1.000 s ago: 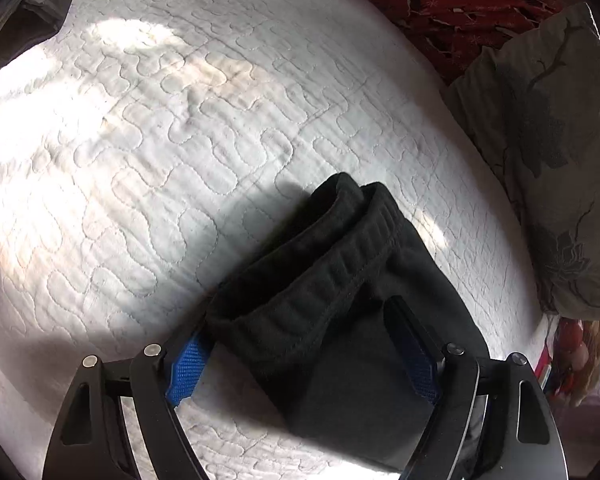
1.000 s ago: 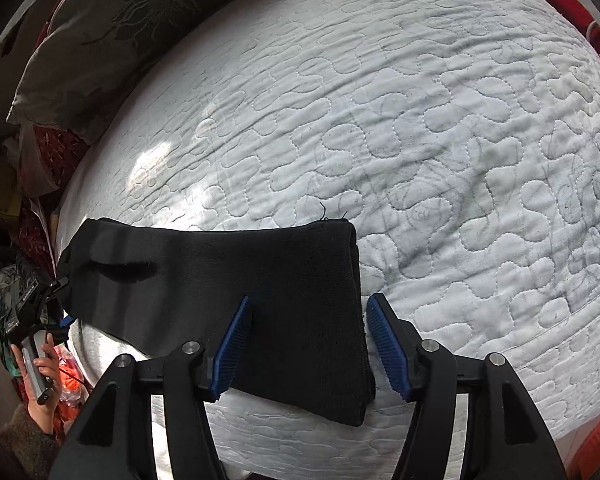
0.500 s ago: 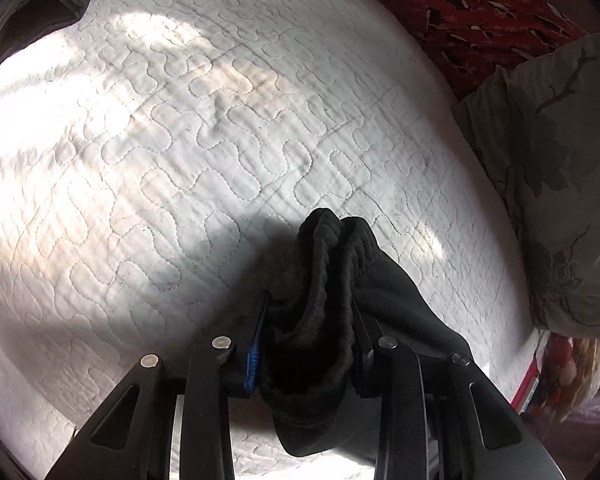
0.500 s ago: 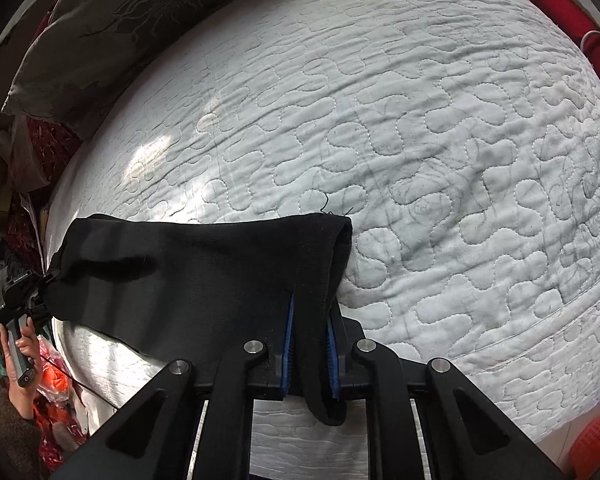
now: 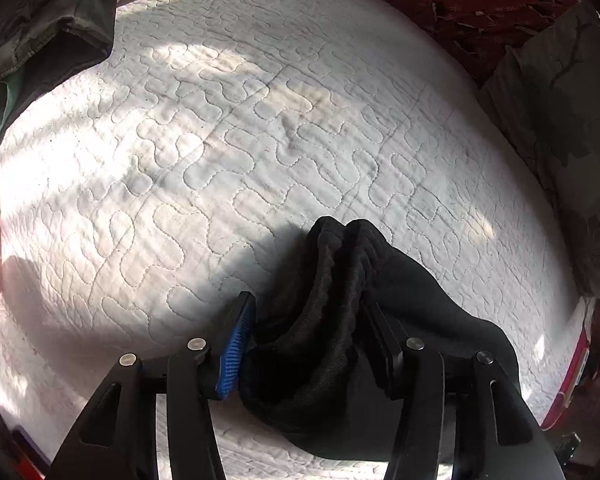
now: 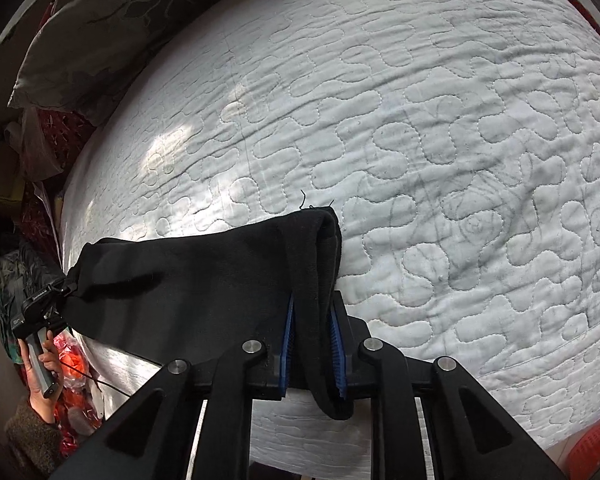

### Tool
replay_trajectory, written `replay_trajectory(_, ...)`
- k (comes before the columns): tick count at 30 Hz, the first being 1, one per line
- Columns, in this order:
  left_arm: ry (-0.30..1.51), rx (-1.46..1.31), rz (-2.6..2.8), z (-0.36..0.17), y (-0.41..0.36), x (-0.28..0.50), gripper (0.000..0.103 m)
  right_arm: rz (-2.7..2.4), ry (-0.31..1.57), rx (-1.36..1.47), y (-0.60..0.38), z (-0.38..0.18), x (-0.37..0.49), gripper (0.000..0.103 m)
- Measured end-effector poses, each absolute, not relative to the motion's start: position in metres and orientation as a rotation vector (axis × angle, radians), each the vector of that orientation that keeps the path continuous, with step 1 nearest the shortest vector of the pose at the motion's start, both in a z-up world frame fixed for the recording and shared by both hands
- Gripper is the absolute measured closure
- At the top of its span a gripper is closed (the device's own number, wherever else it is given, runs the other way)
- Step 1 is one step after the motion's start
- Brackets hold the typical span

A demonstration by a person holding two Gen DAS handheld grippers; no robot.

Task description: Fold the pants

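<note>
The black pants (image 6: 188,280) lie on the white quilted bed (image 6: 440,128), stretched lengthwise between the two claws. The right claw (image 6: 312,352) pinches one end, its blue pads pressed together on the cloth. The left claw (image 5: 308,340) clamps the bunched ribbed waistband (image 5: 336,264) at the opposite end. Judgement: the long axis runs claw to claw, so bringing one end toward the other would halve the pants.
</note>
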State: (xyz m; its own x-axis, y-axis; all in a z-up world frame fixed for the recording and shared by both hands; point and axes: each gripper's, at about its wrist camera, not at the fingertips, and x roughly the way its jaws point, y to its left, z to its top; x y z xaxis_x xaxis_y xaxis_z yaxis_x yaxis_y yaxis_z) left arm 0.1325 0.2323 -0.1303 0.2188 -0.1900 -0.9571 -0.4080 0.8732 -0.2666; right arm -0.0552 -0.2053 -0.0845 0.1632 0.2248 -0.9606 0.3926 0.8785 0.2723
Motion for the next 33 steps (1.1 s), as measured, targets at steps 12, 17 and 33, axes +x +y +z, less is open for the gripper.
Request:
replay_trajectory(12, 1.323, -0.347, 0.004, -0.07, 0.235, 0.133, 0.024, 0.067, 1.314, 0.357, -0.14, -0.041, 0.004, 0.07)
replay_trajectory(17, 1.38, -0.217, -0.114, -0.09, 0.226, 0.162, 0.024, 0.413, 1.349, 0.244, -0.019, -0.057, 0.071, 0.07)
replay_trajectory(33, 1.5, -0.138, -0.281, -0.139, 0.258, 0.186, 0.019, 0.704, 1.546, 0.015, 0.109, -0.093, 0.101, 0.069)
